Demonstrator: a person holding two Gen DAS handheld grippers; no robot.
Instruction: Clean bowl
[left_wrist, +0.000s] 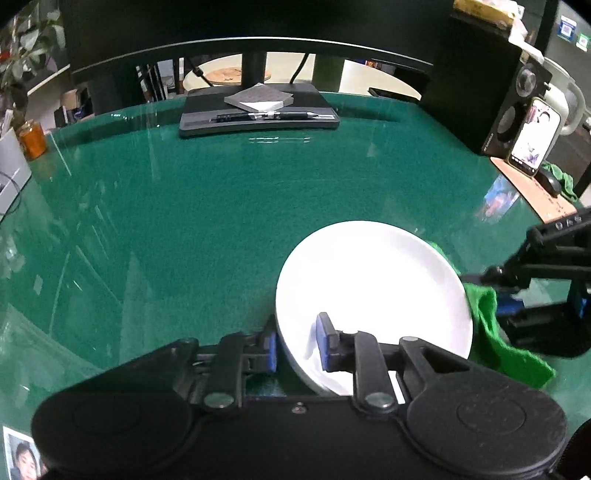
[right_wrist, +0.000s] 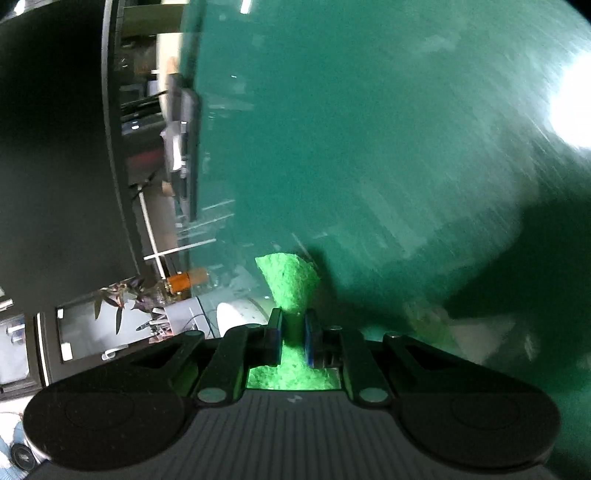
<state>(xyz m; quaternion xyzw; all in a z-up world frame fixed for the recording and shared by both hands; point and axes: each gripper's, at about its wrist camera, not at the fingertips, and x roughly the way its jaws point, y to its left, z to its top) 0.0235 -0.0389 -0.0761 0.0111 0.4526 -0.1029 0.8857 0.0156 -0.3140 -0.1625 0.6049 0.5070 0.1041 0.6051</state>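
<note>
A shallow white bowl (left_wrist: 373, 291) is tilted up off the green table, its near rim pinched between the blue pads of my left gripper (left_wrist: 297, 345). My right gripper (left_wrist: 517, 295) comes in from the right edge of the left wrist view, just beside the bowl's far rim. It is shut on a bright green cloth (left_wrist: 495, 332) that hangs behind the bowl. In the right wrist view the cloth (right_wrist: 291, 280) sticks out between the closed fingers of the right gripper (right_wrist: 293, 332), above the blurred table. The bowl does not show there.
The green glass-topped table (left_wrist: 184, 221) spreads left and ahead. A monitor stand base (left_wrist: 258, 110) with a notepad and pen sits at the back. A speaker (left_wrist: 509, 110) and a phone (left_wrist: 535, 136) stand at the back right. An orange jar (left_wrist: 33, 138) is far left.
</note>
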